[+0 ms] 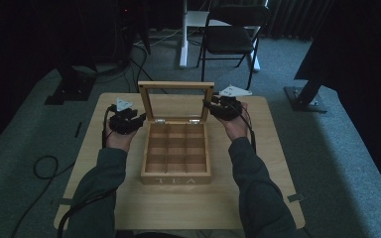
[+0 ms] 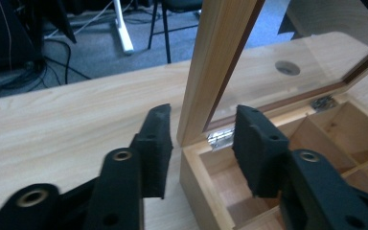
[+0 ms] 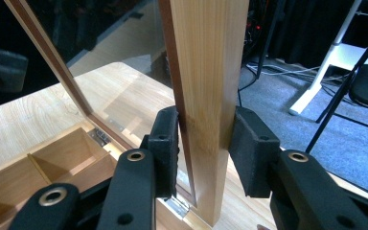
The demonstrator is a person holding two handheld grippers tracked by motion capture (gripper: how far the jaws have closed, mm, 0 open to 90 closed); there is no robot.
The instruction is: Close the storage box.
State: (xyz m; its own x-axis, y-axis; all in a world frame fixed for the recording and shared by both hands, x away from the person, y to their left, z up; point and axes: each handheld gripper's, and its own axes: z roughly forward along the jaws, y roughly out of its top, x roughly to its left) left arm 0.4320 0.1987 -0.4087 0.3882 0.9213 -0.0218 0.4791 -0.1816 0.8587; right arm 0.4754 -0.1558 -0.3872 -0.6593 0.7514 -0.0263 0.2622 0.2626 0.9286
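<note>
A wooden tea box (image 1: pixel 175 161) is seen at the centre of the table (image 1: pixel 258 198), its glass-paned lid (image 1: pixel 176 101) raised upright at the box's 12 o'clock edge.

At about 9 o'clock of the lid, the left gripper (image 1: pixel 140 120) is held beside the lid's left frame post. In the left gripper view, that post (image 2: pixel 215 67) is straddled by the left gripper (image 2: pixel 202 139): a gap is visible between the wood and each pad, so nothing is clenched.

At roughly 3 o'clock of the lid, the right gripper (image 1: pixel 209 105) is placed at the lid's right frame post. In the right gripper view, the post (image 3: pixel 206 72) is grasped by the right gripper (image 3: pixel 202 139), both pads being pressed against the wood just above the hinge (image 3: pixel 179 206).
</note>
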